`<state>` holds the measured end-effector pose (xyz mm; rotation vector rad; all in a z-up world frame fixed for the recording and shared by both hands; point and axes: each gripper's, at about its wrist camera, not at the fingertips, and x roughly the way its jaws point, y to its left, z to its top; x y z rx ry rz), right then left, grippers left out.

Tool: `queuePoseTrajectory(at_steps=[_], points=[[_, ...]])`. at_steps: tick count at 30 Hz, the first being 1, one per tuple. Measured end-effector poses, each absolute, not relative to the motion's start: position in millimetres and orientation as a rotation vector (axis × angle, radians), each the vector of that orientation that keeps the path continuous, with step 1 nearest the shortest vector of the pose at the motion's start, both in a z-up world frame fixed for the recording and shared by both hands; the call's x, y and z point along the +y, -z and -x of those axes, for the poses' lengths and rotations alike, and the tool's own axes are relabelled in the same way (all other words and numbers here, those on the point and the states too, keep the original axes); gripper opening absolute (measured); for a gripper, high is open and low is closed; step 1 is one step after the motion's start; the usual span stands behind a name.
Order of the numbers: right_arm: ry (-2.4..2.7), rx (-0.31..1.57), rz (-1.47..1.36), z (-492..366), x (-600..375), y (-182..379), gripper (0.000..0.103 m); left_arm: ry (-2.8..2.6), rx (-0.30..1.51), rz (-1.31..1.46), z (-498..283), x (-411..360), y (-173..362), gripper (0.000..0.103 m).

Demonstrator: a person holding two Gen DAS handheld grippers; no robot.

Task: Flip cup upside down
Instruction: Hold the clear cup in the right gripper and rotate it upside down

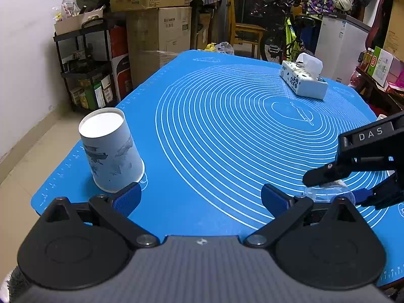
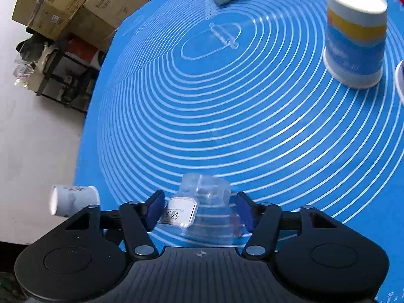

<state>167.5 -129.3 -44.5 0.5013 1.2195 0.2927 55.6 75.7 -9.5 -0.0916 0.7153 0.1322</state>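
Two jaws of the right gripper point(image 2: 199, 210) flank the clear cup point(image 2: 204, 207), not visibly clamped; close squarely before rotating. Left gripper point(image 1: 200, 199) open.

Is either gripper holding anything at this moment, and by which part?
The right gripper brackets the clear plastic cup at its side walls; contact cannot be told. The left gripper is open, empty.

Clear plastic cup point(image 2: 204, 209): glossy, see-thru, w/ paper label. Blue baking mat point(image 2: 227, 116): smooth, matt. Paper cups point(image 1: 111, 151) matt. Right claw point(image 2: 199, 210) pads ribbed; tissue pack point(image 1: 303, 80) glossy wrap.
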Motion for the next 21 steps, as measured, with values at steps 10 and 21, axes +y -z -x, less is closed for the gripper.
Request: queuePoseTrajectory(at_steps=[10,21], points=[[-0.297,1.135,-0.432,-164,-131,31,0.059,-0.139,0.718,0.104,-55,79,9,0.1],[-0.22,0.552,0.155,-112,-112,34,0.059,-0.131,0.702,0.081,-51,71,10,0.1]])
